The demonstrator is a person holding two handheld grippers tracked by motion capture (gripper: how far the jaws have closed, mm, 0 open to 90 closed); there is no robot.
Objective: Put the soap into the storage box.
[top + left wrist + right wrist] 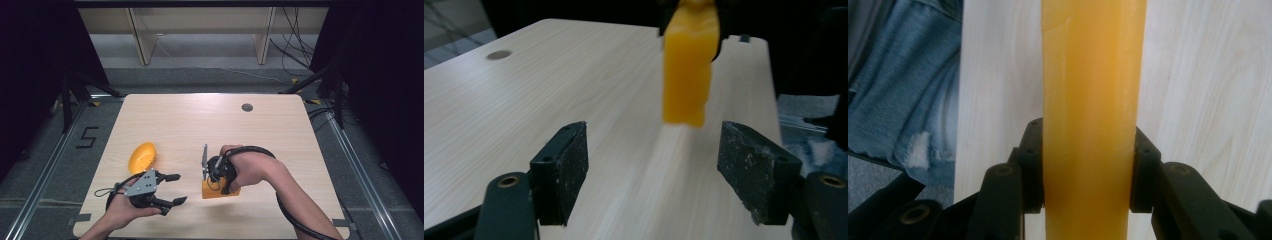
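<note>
Block (220,191) in right tool (216,172), possibly cheese.

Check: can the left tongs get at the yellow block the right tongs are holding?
Probably yes. The left tongs are open, facing the yellow block, with bare table between; the right tongs clamp only its upper part.

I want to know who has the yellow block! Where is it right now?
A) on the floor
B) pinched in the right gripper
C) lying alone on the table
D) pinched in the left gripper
B: the right gripper has its fingers pressed on both sides of the yellow block; the left gripper is open.
</note>
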